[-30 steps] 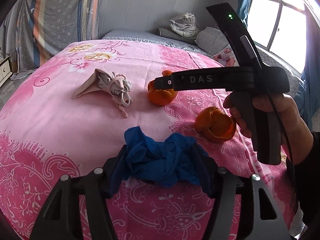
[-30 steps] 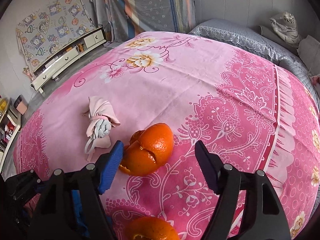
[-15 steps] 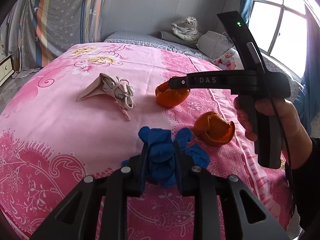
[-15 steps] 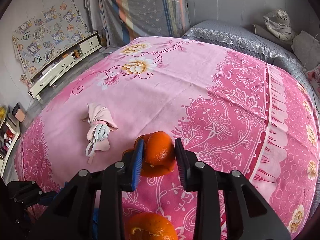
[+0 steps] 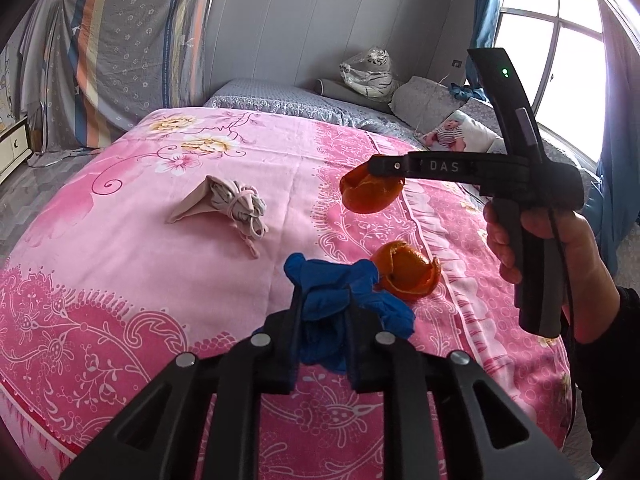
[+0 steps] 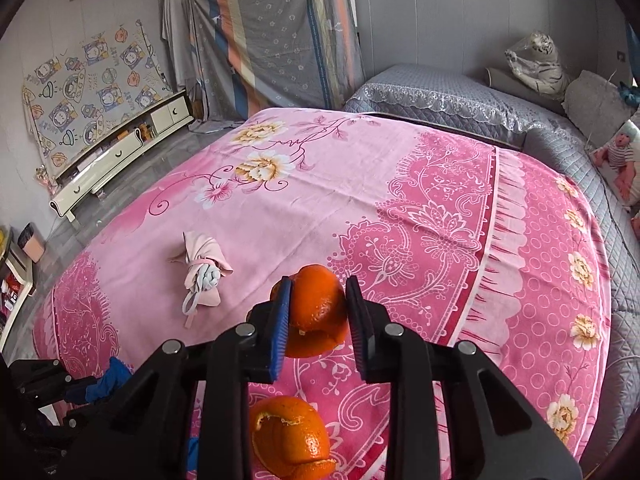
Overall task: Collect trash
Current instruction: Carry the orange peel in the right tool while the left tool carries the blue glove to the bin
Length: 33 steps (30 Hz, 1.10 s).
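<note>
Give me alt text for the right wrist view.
The right gripper is shut on an orange peel above a pink bedspread. A second peel lies below it, a knotted cloth to its left.

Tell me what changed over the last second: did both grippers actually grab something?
Yes. The left gripper closed on the blue glove and lifted it slightly. The right gripper closed on the far orange peel and raised it off the pink bedspread. The second orange peel and the beige face mask stayed where they lay.
</note>
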Each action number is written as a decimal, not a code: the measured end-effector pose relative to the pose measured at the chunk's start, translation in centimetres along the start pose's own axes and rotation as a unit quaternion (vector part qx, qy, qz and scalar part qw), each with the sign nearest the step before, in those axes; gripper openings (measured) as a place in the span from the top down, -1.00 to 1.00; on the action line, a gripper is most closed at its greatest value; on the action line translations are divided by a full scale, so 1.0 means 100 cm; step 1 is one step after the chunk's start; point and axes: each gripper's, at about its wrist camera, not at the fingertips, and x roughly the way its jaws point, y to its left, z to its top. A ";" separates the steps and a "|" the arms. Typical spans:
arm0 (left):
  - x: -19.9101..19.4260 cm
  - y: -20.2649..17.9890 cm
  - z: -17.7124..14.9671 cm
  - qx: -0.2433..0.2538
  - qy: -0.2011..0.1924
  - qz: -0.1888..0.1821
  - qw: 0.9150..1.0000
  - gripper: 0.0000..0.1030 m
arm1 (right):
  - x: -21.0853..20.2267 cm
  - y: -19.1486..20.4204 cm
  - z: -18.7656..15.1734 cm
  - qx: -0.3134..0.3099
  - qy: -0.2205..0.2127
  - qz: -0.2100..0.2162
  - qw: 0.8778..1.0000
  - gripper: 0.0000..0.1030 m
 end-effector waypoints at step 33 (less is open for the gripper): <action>-0.020 -0.123 0.044 0.085 -0.048 -0.059 0.993 0.69 | -0.180 -0.129 -0.055 0.080 -0.119 -0.145 0.979 0.51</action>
